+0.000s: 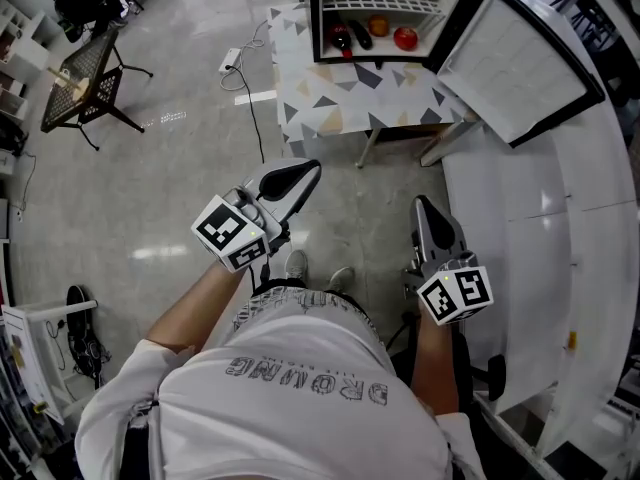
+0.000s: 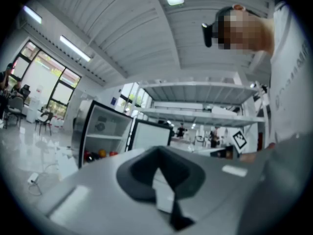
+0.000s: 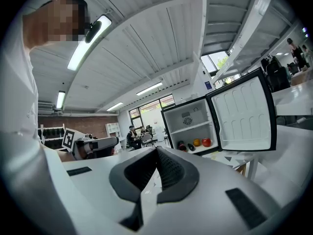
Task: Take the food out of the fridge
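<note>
The person holds both grippers out ahead of the torso, well apart and about level. The left gripper point(image 1: 300, 175) angles inward toward the right one, its jaws together with nothing between them. The right gripper point(image 1: 424, 208) points straight ahead, its jaws also closed and empty. Both forearms are bare.

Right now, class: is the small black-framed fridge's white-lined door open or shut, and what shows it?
Open. The door stands swung wide to the right, and the fridge shows its white interior, with a round red fruit inside.
</note>
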`<control>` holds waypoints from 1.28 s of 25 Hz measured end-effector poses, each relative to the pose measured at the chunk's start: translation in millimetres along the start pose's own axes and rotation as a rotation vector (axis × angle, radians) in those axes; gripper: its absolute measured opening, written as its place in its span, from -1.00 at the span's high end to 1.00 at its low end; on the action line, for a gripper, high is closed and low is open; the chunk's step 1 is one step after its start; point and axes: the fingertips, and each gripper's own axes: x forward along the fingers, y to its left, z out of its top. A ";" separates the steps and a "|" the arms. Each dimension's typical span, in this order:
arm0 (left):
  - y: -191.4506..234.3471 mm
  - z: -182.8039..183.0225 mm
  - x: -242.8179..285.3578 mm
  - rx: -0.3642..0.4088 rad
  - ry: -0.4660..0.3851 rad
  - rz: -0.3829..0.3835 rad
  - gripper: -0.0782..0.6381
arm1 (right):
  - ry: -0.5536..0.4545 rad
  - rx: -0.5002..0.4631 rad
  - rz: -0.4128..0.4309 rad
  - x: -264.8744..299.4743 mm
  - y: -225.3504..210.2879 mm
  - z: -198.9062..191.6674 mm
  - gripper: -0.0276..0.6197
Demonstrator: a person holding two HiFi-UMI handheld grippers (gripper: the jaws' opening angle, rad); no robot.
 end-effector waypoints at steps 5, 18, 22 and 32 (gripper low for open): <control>-16.4 -2.3 10.7 0.009 -0.003 0.011 0.76 | -0.002 0.003 0.017 -13.5 -12.7 0.0 0.95; -50.9 -5.9 23.0 0.029 -0.018 0.045 0.76 | 0.000 0.005 0.063 -40.9 -33.1 1.3 0.95; -49.7 -6.5 22.1 0.028 -0.021 0.057 0.76 | 0.001 0.003 0.070 -40.4 -33.8 1.7 0.95; -34.8 -13.1 33.9 0.014 -0.029 0.067 0.76 | 0.009 0.015 0.067 -27.5 -48.5 0.0 0.95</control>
